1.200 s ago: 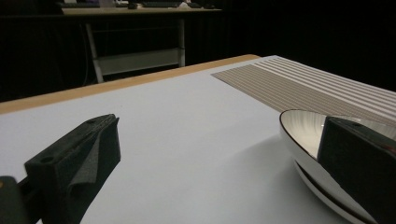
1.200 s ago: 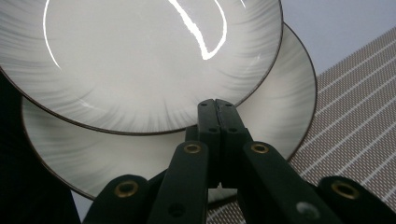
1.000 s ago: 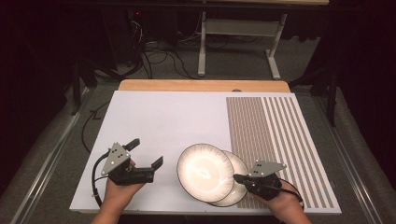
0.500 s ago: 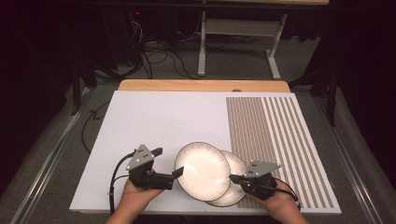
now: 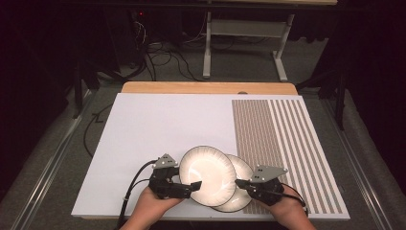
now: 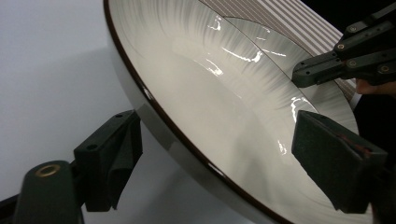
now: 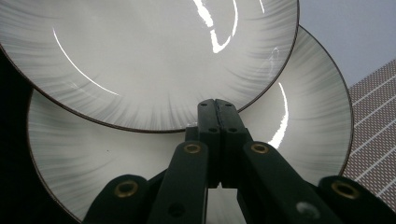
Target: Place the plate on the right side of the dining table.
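- High view is showing two overlapped plates at the mat's (image 5: pixel 158 124) six o'clock edge, the upper plate (image 5: pixel 207 175) leaning on the lower plate (image 5: pixel 242 170).
- Left gripper (image 5: pixel 194 187) is spreading its jaws around the upper plate's rim, so the rim could be slipping out if clenched shallowly.
- Right gripper (image 5: pixel 238 182) is sitting pinched together at the lower plate's three o'clock edge; its own view is revealing nothing held.

I see a white bench (image 5: pixel 158 124) with a brown-striped panel (image 5: pixel 282 143) on its right part and a wooden edge (image 5: pixel 206 87) behind. Beyond, grey carpet (image 5: pixel 249 67) (dimly lit), tangled cables (image 5: pixel 163 60), a white table frame (image 5: pixel 239 33).
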Action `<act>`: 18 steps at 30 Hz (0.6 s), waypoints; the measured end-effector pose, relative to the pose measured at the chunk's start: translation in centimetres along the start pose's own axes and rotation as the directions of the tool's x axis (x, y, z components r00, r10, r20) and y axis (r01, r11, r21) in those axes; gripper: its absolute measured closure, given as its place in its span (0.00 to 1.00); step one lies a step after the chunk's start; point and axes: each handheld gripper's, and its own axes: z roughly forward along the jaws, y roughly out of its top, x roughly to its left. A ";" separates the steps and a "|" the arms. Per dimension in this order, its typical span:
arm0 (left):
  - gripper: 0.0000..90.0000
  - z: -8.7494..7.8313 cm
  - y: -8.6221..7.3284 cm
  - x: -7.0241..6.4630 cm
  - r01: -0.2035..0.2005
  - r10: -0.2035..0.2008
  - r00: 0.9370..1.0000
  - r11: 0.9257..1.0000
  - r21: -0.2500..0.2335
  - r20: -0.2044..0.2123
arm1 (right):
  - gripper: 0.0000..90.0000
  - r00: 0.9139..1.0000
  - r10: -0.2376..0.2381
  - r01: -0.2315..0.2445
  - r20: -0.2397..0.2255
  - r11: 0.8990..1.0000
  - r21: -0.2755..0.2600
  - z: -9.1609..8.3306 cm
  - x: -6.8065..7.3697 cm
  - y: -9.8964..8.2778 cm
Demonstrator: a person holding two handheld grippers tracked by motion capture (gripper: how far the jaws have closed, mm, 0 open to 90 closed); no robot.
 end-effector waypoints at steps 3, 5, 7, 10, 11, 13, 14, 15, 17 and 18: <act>0.25 0.2 0.1 -0.1 0.014 -0.015 1.000 1.000 0.014 0.025 | 1.00 1.000 0.000 0.000 0.002 1.000 0.001 0.0 0.0 0.0; 0.30 0.3 0.1 -0.1 0.030 -0.030 0.999 0.999 0.023 0.021 | 1.00 1.000 -0.004 0.004 0.003 1.000 0.006 0.0 0.0 0.0; 0.36 0.3 0.1 0.0 0.040 -0.041 0.999 0.999 0.028 0.017 | 1.00 1.000 -0.004 0.004 0.003 1.000 0.006 0.0 0.0 0.0; 0.41 0.2 0.1 0.1 0.053 -0.053 0.999 0.998 0.036 0.005 | 1.00 1.000 -0.004 0.004 0.004 1.000 0.008 0.0 0.0 0.0; 0.44 0.2 0.1 0.1 0.059 -0.059 0.998 0.998 0.039 0.001 | 1.00 1.000 -0.004 0.004 0.004 1.000 0.008 0.0 0.0 0.0; 0.48 0.1 0.2 0.3 0.079 -0.080 0.997 0.996 0.048 0.009 | 1.00 1.000 -0.004 0.004 0.005 1.000 0.008 0.0 0.0 0.0; 0.49 0.1 0.2 0.4 0.093 -0.094 0.996 0.994 0.052 0.010 | 1.00 1.000 -0.004 0.004 0.005 1.000 0.008 0.0 0.0 0.0; 0.51 0.1 0.2 0.4 0.101 -0.102 0.995 0.993 0.054 0.010 | 1.00 1.000 -0.006 0.006 0.006 1.000 0.008 0.0 0.0 0.0; 0.54 0.1 0.2 0.5 0.109 -0.109 0.994 0.992 0.064 0.009 | 1.00 1.000 0.001 -0.001 0.006 1.000 0.005 -0.1 0.0 0.0; 0.55 0.1 0.2 0.6 0.120 -0.120 0.993 0.991 0.063 0.008 | 1.00 1.000 -0.003 0.003 0.006 1.000 0.002 -0.1 0.0 0.0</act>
